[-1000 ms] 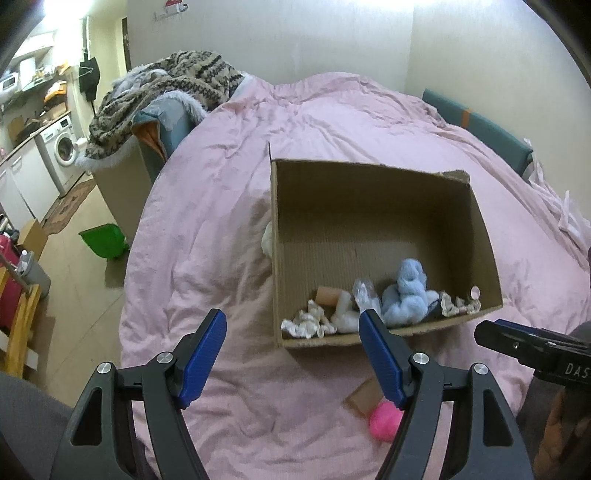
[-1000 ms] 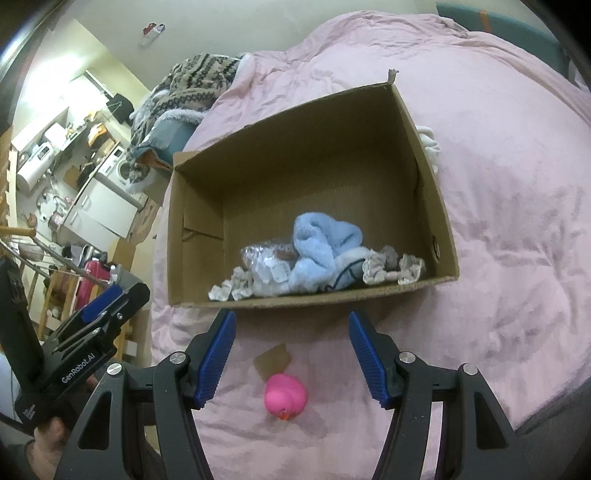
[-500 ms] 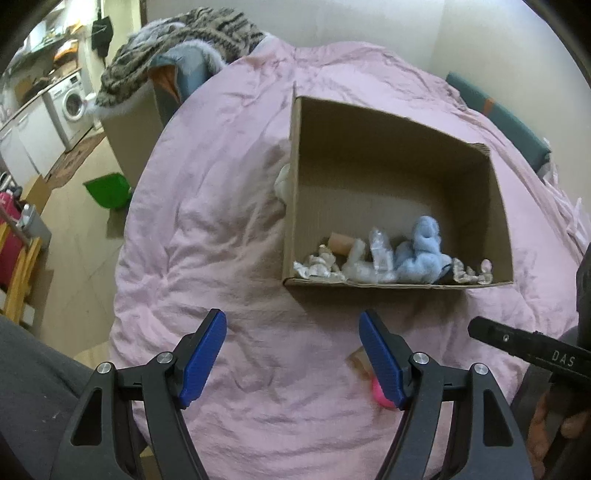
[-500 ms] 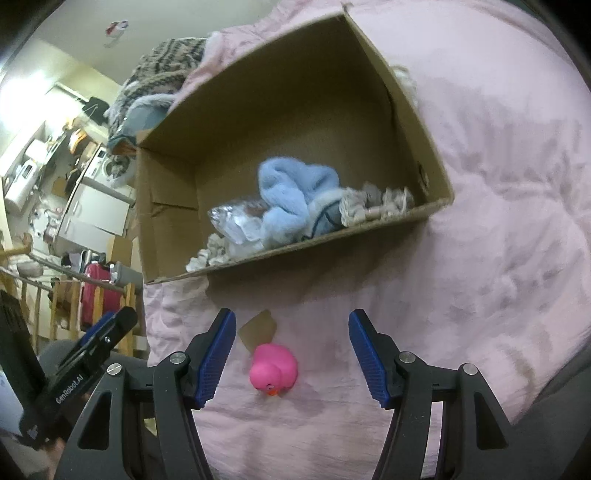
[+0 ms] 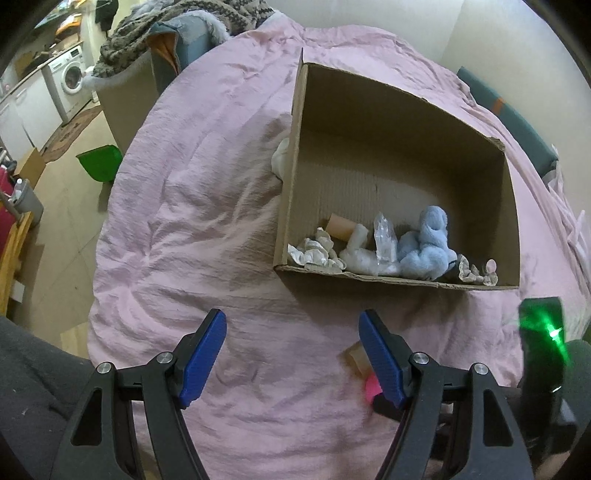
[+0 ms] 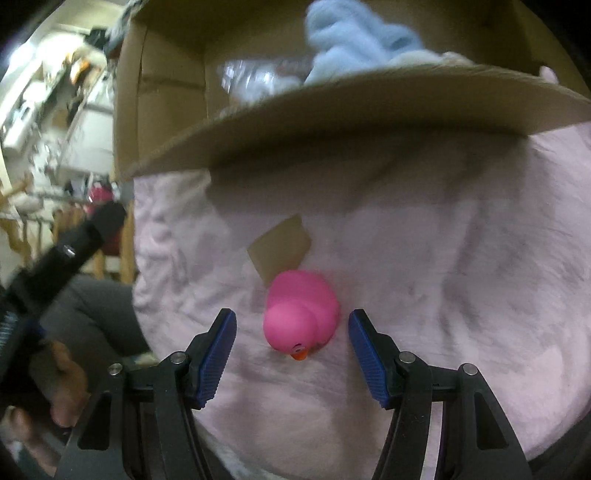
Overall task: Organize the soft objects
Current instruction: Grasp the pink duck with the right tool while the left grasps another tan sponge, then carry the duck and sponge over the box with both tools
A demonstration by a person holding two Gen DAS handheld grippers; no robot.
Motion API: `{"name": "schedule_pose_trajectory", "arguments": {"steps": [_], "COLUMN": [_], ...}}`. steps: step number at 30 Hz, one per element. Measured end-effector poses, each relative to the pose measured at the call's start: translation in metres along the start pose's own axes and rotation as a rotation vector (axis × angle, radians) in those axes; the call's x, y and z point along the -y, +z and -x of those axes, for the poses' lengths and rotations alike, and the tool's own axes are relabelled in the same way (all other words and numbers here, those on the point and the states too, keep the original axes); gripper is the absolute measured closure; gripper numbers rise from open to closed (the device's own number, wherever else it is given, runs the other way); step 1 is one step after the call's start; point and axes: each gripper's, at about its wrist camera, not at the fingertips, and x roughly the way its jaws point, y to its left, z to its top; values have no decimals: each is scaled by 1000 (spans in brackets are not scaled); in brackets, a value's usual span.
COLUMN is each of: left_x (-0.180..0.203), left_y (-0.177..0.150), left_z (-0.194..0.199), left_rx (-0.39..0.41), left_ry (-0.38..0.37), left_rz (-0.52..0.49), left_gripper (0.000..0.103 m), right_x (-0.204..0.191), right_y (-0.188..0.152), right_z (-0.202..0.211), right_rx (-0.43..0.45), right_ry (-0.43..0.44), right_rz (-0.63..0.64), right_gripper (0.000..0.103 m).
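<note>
A pink rubber duck [image 6: 301, 312] lies on the pink bedspread [image 6: 443, 258] beside a small cardboard scrap [image 6: 280, 247]. My right gripper [image 6: 291, 328] is open, its blue fingers on either side of the duck, not touching it. A cardboard box [image 5: 513, 206] sits on the bed and holds a blue plush [image 5: 424, 249], crumpled white pieces [image 5: 314, 253], a clear plastic piece [image 5: 386, 236] and a cardboard tube [image 5: 341, 229]. My left gripper [image 5: 293, 326] is open and empty above the bedspread in front of the box. The duck [image 5: 371, 389] peeks out behind its right finger.
A white soft item [image 5: 282, 157] lies against the box's left wall outside. A patterned blanket [image 5: 184, 22] is piled at the bed's far left. A green dustpan [image 5: 99, 162] and a washing machine [image 5: 72, 75] stand on the floor to the left.
My right gripper has dropped toward the bed and closed in on the duck, which now sits between its fingers. My left gripper has risen and drawn back slightly.
</note>
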Motion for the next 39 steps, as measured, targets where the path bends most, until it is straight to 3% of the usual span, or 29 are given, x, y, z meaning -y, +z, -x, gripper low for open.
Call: {"name": "schedule_pose_trajectory", "arguments": {"steps": [7,8,9,10,17,21,24,26,39], "left_x": [2,3,4,5,14,27,40,50,79], "left_y": [-1,-2,-3,-3,-12,-22,-27,-29,-29], "left_z": [-4,-6,-7,-7,-21,-35,-47,-53,-83], "left_rx": [-17,-21,-25,-28,-95,-165,-233,-263,-272], "left_ry": [-2,1,3,4,-17,-35,-98,-130,-146], "left_rz": [-5,-11,-17,-22,-79,-151,-212,-259,-363], "left_gripper": [31,31,31,31,31,31,34,49,78], "right_x": [-11,-11,-11,-11,-12,3,15,21,24], "right_y": [-3,-3,-2,-2,-3,-3,-3,-2,-2], "right_z": [-11,-12,-13,-13,1,21,34,40,44], "right_rx": [0,4,7,5,61,129,175,196,208], "right_ry": [-75,-83,-97,-106,-116,-129,-131,-130,-115], "right_rz": [63,65,68,72,69,-12,-83,-115,-138], "right_gripper": [37,44,57,60,60,60,60,60,60]}}
